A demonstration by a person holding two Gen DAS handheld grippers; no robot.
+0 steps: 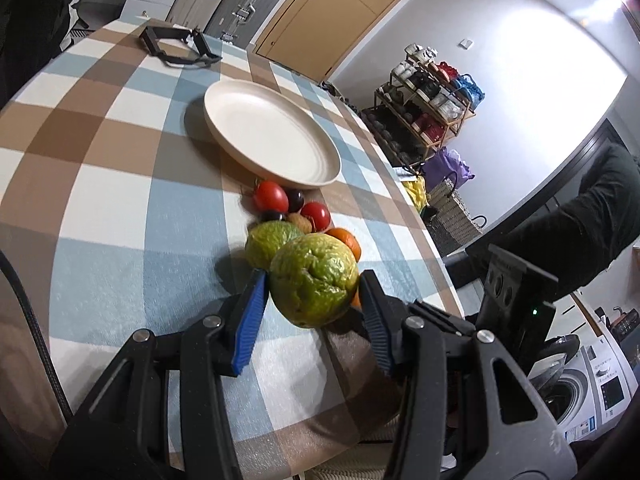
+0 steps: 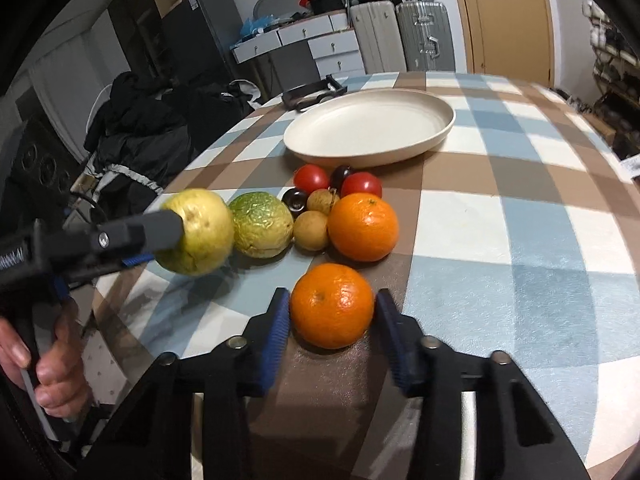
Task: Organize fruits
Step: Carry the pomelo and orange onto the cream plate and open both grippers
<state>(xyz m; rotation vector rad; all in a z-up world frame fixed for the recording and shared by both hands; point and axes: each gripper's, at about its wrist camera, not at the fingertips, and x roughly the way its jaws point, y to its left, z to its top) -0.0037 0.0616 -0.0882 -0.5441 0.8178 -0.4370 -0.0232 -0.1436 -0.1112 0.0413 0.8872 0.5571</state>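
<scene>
Left hand-held gripper [image 1: 314, 294] is closed on a wrinkled green guava [image 1: 314, 280], blue pads against both its sides; the right wrist view shows the same guava [image 2: 200, 232] clear of the tabletop [image 2: 520, 216], its far face yellower. A hand [image 2: 52, 368] grips that tool's handle at the lower left of the right wrist view. Right hand-held gripper [image 2: 332, 312] has an orange [image 2: 332, 306] between its pads; the left pad looks to be touching the peel, while a thin gap may remain at the right pad, so I cannot tell whether the grip is firm. That orange sits on the tabletop, just in front of the fruit cluster. Cluster, all on the checked cloth: a second guava [image 2: 262, 224], a second orange [image 2: 363, 227], two red tomatoes [image 2: 311, 178] [image 2: 361, 185], two dark plums [image 2: 295, 200] [image 2: 342, 176], and two small tan fruits [image 2: 311, 230] [image 2: 322, 200], tightly packed and mostly touching. Just behind the cluster is a cream plate [image 2: 440, 128], holding no fruit. A black frame-like object [image 2: 308, 94] lies at the far tabletop edge. Suitcases [image 2: 400, 36] and a door [image 2: 504, 16] are behind.
</scene>
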